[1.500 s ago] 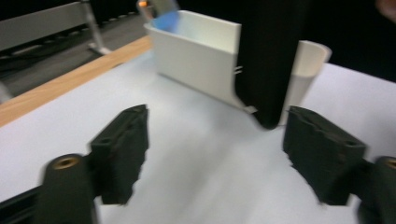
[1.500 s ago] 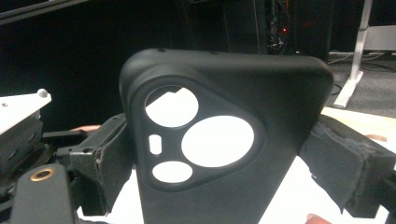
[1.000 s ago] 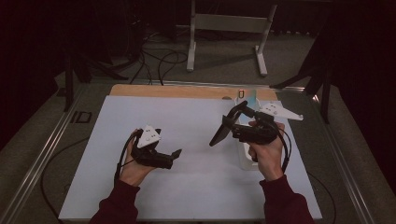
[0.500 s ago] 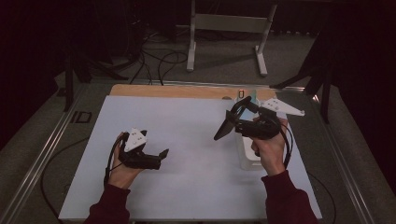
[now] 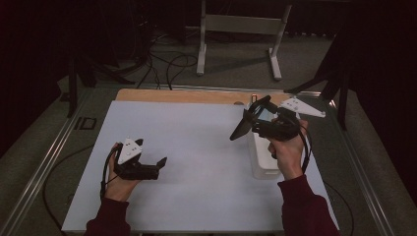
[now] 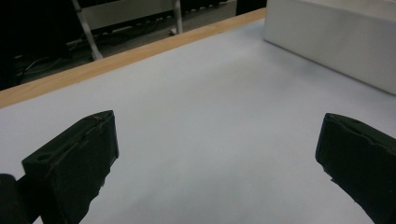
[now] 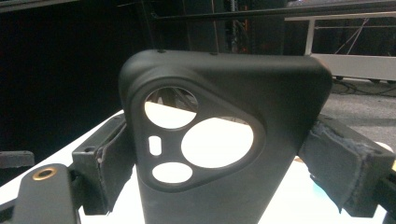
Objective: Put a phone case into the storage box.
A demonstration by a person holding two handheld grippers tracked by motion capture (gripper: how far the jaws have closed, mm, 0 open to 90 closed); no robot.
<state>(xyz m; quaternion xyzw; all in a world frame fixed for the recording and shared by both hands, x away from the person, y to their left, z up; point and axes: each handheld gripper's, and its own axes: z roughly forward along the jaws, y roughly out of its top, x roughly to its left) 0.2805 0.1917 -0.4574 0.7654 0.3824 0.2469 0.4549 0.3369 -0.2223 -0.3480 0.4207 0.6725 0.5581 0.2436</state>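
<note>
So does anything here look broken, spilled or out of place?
Nothing stands out. The right hand-held gripper holds a black rubbery phone case in the air, apparently intact, above the white rectangular box. The left hand-held gripper is open and empty over the white table.

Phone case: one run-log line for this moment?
right gripper shut on phone case, held above table | left gripper open, low over table | white box under right hand

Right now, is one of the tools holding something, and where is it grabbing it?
The right tool grips a black phone case by its two long side edges, below the camera cutouts. The left tool is open above the white table, holding nothing.
</note>
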